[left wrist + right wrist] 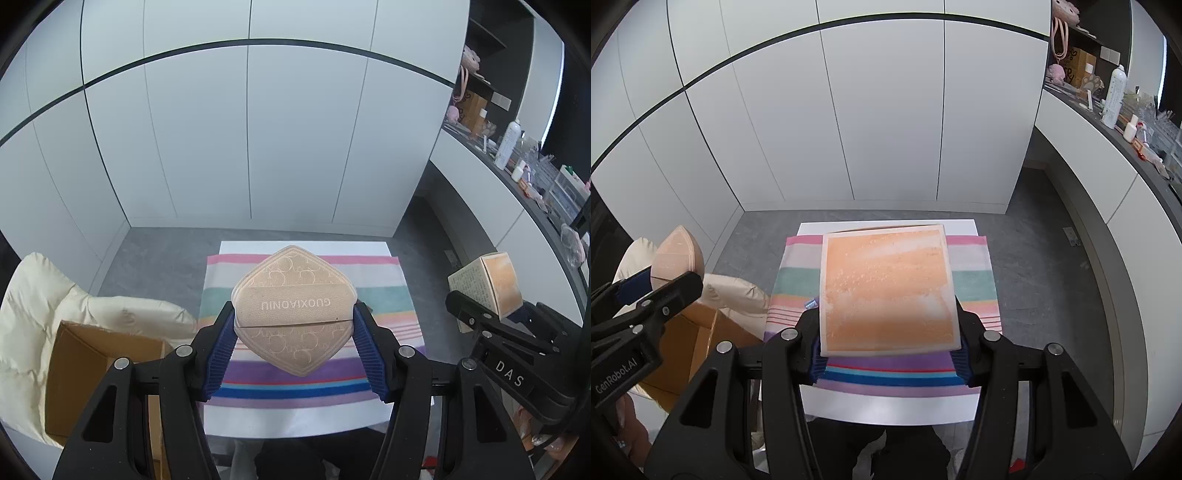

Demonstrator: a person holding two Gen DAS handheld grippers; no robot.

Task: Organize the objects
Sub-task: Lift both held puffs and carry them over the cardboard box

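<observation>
My left gripper (293, 319) is shut on a stack of beige diamond-shaped powder puffs (293, 308) marked GUOXIAONIU, held above the striped towel (384, 291). The puffs also show at the left of the right wrist view (674, 254). My right gripper (888, 332) is shut on an orange square box (886, 290), held above the same towel (971, 280). The box and right gripper also show at the right of the left wrist view (495, 282).
The towel lies on a small white table (295, 415). An open cardboard box (92, 369) sits low at the left beside a cream padded jacket (40, 295). White cabinet doors stand behind. A cluttered dark counter (517, 162) runs along the right.
</observation>
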